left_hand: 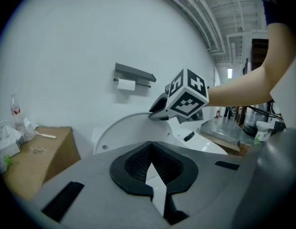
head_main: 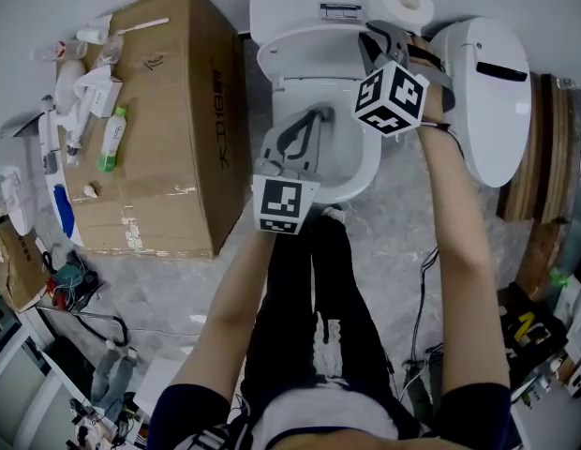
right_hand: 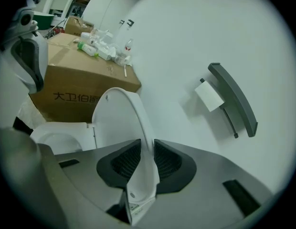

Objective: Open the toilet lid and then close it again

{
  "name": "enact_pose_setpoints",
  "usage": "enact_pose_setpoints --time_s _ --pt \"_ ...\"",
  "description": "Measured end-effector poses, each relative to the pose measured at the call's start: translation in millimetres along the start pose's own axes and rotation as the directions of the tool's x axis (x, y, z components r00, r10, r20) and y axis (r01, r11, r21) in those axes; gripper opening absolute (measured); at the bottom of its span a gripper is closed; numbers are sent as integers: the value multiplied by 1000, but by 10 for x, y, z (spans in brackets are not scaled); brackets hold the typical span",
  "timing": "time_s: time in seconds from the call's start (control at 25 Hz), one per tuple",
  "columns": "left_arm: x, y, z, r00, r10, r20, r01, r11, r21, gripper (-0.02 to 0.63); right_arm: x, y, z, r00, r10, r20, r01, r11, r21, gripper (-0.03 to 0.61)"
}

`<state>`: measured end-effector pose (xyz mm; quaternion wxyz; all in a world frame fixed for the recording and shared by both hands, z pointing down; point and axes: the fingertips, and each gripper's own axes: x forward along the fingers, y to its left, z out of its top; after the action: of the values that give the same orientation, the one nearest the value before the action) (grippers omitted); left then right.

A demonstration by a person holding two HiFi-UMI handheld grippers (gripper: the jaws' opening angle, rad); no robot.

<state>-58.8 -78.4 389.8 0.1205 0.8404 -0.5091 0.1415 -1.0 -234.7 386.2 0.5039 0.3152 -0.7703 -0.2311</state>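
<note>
The white toilet (head_main: 314,92) stands at the top middle of the head view, its seat down over the bowl. Its lid (right_hand: 120,112) is raised close to upright. My right gripper (right_hand: 141,162) is shut on the lid's rim, and the thin white edge runs up between the ribbed pads. In the head view that gripper (head_main: 373,43) reaches in from the right, near the tank. My left gripper (head_main: 305,127) hovers over the front of the bowl, shut with nothing in it. The left gripper view looks past its closed jaws (left_hand: 151,149) at the lid (left_hand: 121,130) and the right gripper's marker cube (left_hand: 187,99).
A big cardboard box (head_main: 164,120) with bottles and packets on top stands left of the toilet. A loose white lid-like part (head_main: 492,92) stands at the right. A paper roll (head_main: 406,3) sits on the tank. A roll holder (right_hand: 231,97) hangs on the wall. The person's legs (head_main: 319,289) are in front of the bowl.
</note>
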Motion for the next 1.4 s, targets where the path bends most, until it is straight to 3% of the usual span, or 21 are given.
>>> enact_pose_setpoints --time_s 0.24,0.52,0.92,1.04,1.08,1.24,1.4 --pt "-40 53 -139 997 45 -55 -43 999 33 5 -184 55 7 995 -4 100 -16 981 195 80" --pt "-88 38 -223 995 68 -78 -64 997 53 6 -380 211 -3 993 -28 117 6 983 185 80" --pt "-143 -6 -177 989 118 -88 -103 982 160 8 -707 522 -61 987 -71 147 43 982 185 80" --pt "-141 -36 -171 988 119 -96 -99 976 193 114 -773 601 -74 986 -76 147 46 979 198 80" --pt "-135 -40 -161 988 122 -97 -99 973 207 120 -792 627 -79 986 -76 146 46 978 203 80" --pt "-98 -36 -90 984 149 -95 -112 942 317 123 -868 722 -97 986 -79 146 46 975 217 80" --pt "-56 -16 -103 976 179 -121 -109 891 441 133 -932 804 -105 985 -86 150 51 975 218 80"
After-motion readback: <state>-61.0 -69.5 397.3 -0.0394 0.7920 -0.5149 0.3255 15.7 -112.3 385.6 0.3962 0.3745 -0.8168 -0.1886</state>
